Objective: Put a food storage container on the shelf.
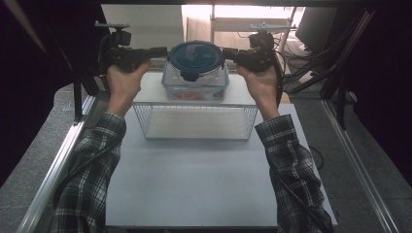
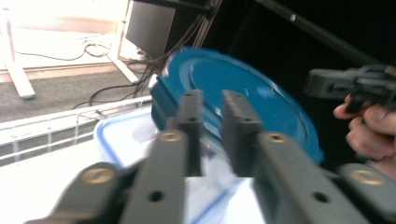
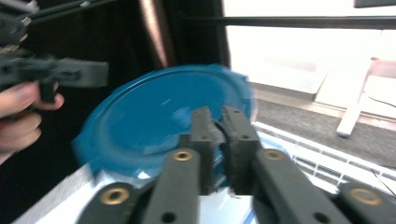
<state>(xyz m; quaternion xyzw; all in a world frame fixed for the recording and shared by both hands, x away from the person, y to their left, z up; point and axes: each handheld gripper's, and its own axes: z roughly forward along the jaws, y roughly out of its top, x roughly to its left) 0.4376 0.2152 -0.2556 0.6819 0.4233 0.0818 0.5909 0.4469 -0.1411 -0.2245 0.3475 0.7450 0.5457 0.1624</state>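
The left gripper (image 1: 163, 50) meets the left edge of the round blue lid (image 1: 197, 56), its jaws nearly closed on a lid tab in the left gripper view. The right gripper (image 1: 227, 52) pinches the lid's right edge, jaws close together with a sliver of gap. The lid sits atop a clear container (image 1: 195, 83), which stands on the wire basket (image 1: 195, 121) on the white table (image 1: 194, 179).
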